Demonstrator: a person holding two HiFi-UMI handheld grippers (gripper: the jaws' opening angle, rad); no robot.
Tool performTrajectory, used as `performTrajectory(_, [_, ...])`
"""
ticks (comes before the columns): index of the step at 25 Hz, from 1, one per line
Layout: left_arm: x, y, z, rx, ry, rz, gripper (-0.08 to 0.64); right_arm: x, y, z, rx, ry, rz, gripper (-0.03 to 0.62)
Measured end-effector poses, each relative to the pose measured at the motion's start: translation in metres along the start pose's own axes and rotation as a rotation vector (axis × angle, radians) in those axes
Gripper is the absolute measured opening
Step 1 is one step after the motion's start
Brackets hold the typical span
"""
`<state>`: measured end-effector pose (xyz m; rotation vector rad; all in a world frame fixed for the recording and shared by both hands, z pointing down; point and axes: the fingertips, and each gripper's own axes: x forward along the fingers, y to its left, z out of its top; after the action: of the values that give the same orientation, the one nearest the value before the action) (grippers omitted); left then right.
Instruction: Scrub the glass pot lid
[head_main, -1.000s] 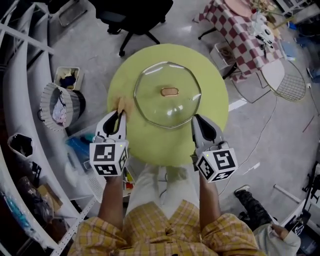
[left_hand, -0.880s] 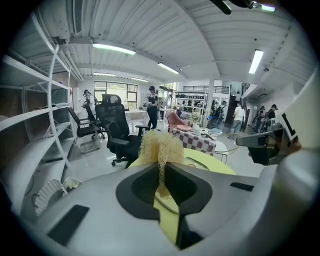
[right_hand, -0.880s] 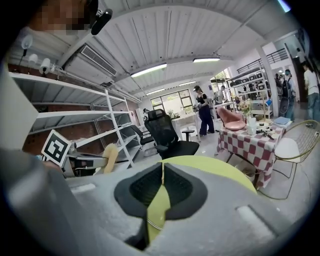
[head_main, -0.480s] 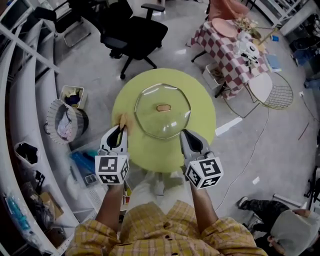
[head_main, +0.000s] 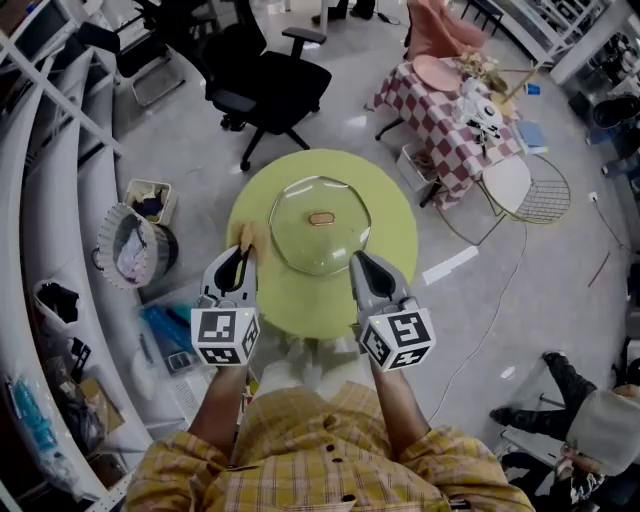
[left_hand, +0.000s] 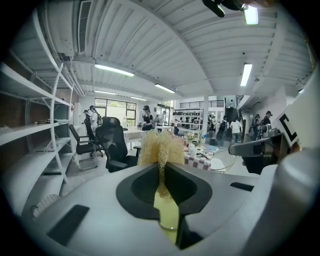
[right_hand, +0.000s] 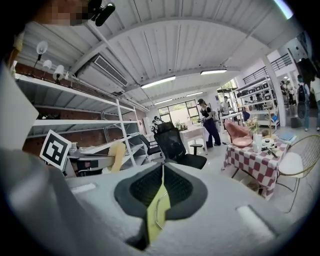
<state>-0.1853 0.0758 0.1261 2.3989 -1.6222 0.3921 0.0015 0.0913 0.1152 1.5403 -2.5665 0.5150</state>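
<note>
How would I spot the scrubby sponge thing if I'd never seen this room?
Find the round yellow-green table in the middle. At its left edge, beside the glass lid, the left gripper pinches a scrubber. It's the only tan, frizzy thing there.

Table: a round yellow-green table (head_main: 300, 300) is standing on the grey floor (head_main: 190, 130).
On the table: a glass pot lid (head_main: 320, 245) is lying flat, a bit past the middle, toward the far side.
Lid handle: a small handle (head_main: 321, 218) is pointing up from the lid's middle.
Near side: the table top is showing bare.
</note>
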Motion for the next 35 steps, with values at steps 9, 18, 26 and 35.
performTrajectory(9, [-0.03, -0.013, 0.055, -0.004, -0.125, 0.004, 0.034, -0.014, 0.026, 0.055, -0.048, -0.102, 0.015, 0.006])
performTrajectory(18, [-0.044, -0.028, 0.092, -0.009, -0.227, 0.016, 0.034, -0.024, 0.044, 0.093, -0.105, -0.176, 0.037, 0.006])
performTrajectory(26, [-0.055, -0.044, 0.112, 0.027, -0.294, 0.018, 0.034, -0.031, 0.052, 0.119, -0.125, -0.246, 0.049, 0.006])
performTrajectory(35, [-0.052, -0.063, 0.128, 0.097, -0.343, 0.013, 0.034, -0.031, 0.05, 0.127, -0.147, -0.269, 0.064, 0.006])
